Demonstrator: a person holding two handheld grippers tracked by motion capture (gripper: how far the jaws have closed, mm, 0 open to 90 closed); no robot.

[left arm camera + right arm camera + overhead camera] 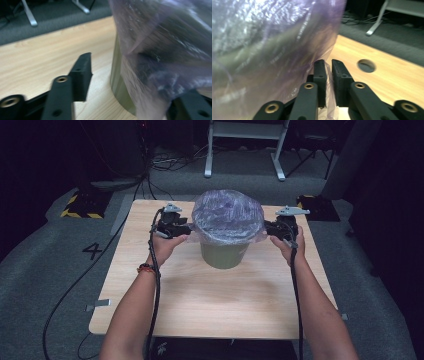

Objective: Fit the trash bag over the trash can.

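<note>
An olive-green cylindrical bin (pixel 224 254) stands on the worktop (pixel 165 305), slightly beyond its centre. A translucent purple plastic bag (pixel 227 215) lines the bin and balloons in a crinkled dome above its rim.

From the high view, the left hand-held gripper (pixel 181 227) sits at the bin's left rim and the right hand-held gripper (pixel 270 229) at its right rim, each with a cable trailing back along a forearm.

The left gripper view adds the bin's ribbed wall (pixel 117 80) and the glossy, wrinkled film (pixel 162 45) draped over it. The left hand-held gripper (pixel 140 85) is spread, with one jaw clear of the bin and the other under the film's hem; whether it presses the film cannot be told.

The right gripper view shows the right hand-held gripper (pixel 329 75) nearly pressed together, pinching a thin fold of bag (pixel 274 50). It also shows a round hole (pixel 366 65) in the pale wood-grain worktop, beyond the bin.
</note>
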